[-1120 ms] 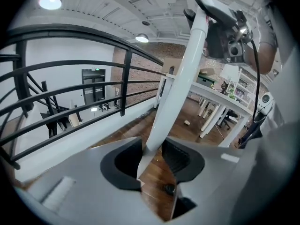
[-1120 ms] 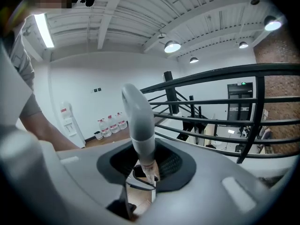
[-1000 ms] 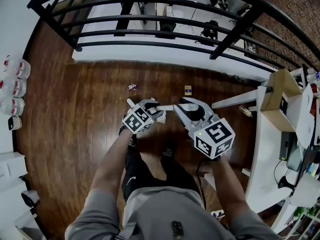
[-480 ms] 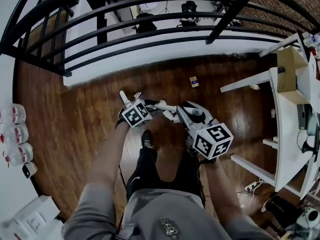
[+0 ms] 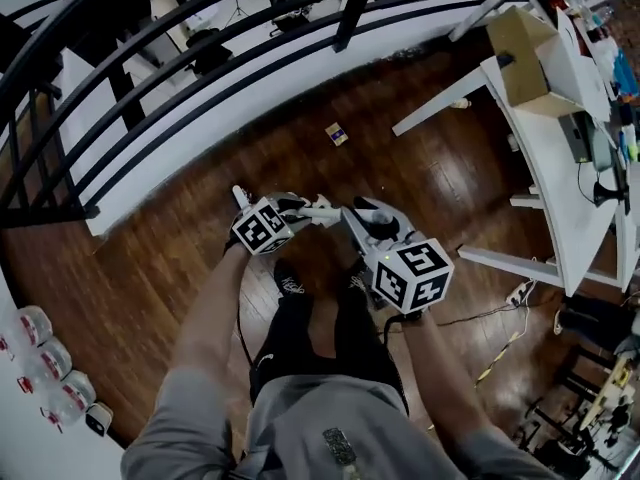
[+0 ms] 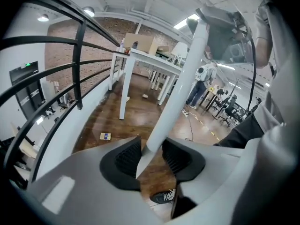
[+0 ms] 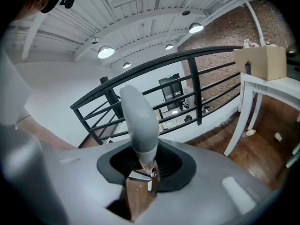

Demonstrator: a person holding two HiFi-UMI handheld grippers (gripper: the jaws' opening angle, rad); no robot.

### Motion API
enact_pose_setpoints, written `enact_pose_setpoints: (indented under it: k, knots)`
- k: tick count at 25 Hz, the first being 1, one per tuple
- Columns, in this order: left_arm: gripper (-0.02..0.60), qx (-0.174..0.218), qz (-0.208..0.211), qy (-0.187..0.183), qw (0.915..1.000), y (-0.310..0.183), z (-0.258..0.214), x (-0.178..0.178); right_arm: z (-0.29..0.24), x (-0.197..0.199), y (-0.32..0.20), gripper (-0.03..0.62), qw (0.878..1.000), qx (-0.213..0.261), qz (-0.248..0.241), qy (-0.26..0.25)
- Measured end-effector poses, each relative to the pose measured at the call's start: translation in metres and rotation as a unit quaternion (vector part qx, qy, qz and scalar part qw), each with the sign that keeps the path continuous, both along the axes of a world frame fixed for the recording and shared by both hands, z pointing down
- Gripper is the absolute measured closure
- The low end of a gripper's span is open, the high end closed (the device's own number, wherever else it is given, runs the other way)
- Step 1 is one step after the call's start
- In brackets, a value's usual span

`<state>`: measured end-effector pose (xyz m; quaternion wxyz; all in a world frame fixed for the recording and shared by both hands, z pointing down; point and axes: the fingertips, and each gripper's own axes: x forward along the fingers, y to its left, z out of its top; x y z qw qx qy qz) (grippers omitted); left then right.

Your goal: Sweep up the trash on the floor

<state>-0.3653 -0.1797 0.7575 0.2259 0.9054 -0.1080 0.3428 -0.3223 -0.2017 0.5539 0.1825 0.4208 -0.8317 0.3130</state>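
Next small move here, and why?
Probably carry the pole forward toward the scrap. The left claw is shut on the pole and the right claw on a grey handle, but the scrap lies on the floor ahead of both, untouched.

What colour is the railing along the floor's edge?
Black. The railing shows best in the right gripper view.

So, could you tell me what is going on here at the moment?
A person stands on the wooden floor with a gripper in each hand. The left gripper has its claw closed on a white handle, and the right gripper has its claw closed on a pale grey handle. A piece of trash lies on the floor near the black railing, unswept.
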Motion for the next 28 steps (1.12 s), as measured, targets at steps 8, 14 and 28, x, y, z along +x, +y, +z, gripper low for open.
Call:
enact_pose_setpoints:
  k: [8,14,28]
  knots:
    - [0.439,-0.003,0.050,0.010,0.9987,0.014,-0.012,0.074,-0.013,0.067,0.017,0.497,0.998,-0.004,0.052,0.025]
    - [0.446,0.009,0.070,0.003,0.9975,-0.001,-0.052,0.087,-0.055,0.087,-0.001,0.496,0.998,0.045,0.041,-0.032]
    - [0.448,0.100,-0.026,0.013,0.9945,-0.201,-0.105,0.225,-0.114,0.208,-0.166,0.496,0.987,0.151,-0.048,-0.027]
